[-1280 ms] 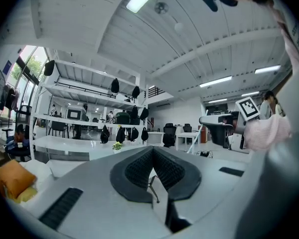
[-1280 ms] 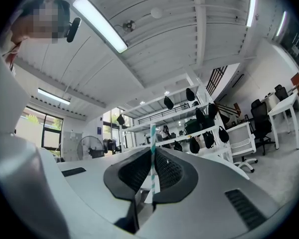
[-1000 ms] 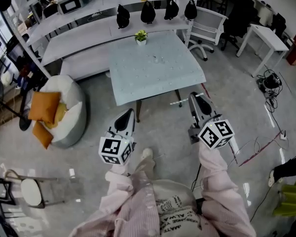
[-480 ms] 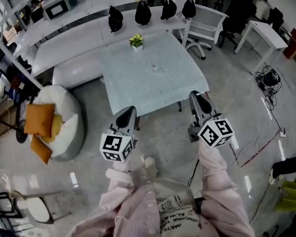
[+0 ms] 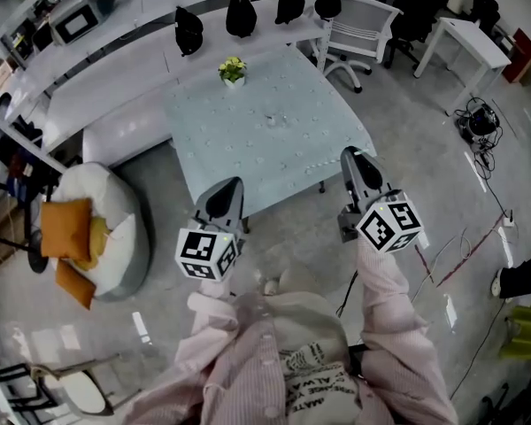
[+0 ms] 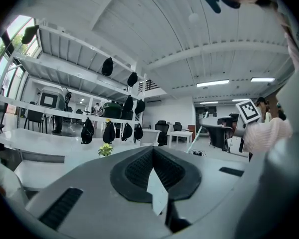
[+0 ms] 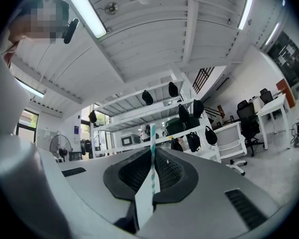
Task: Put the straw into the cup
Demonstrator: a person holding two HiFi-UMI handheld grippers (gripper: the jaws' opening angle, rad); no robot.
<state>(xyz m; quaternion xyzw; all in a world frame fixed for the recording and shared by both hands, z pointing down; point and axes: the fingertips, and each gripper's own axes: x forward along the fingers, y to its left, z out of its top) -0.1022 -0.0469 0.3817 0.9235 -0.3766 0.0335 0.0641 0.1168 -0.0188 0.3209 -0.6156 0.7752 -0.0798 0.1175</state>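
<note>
**Straw in right claw, cup not reached**

Step, as I judge it: carrying the straw to the desk (image 5: pixel 239 162). Insertion has not begun.

The right claw (image 5: pixel 352 159) pinches the straw (image 7: pixel 152 142) low down. The straw stands upright between ribbed black pads, top end free. The left claw (image 5: pixel 227 193) is pressed together, with nothing clearly in it. Both point about level, at the desk's near edge.

Cup: a small clear thing (image 5: pixel 271 120) mid-desk is probably it, but it is too small to be sure. It is well apart from the straw.

Next move: close in, tip the straw's free end down over the cup mouth, lower it and let go. The left claw could steady the cup, since a light cup may tip.

Materials:
- Straw: thin tube, white with teal stripes, likely paper.
- Desk: square, pale, glossy top.
- Claws: grey, smooth, tapered.
</note>
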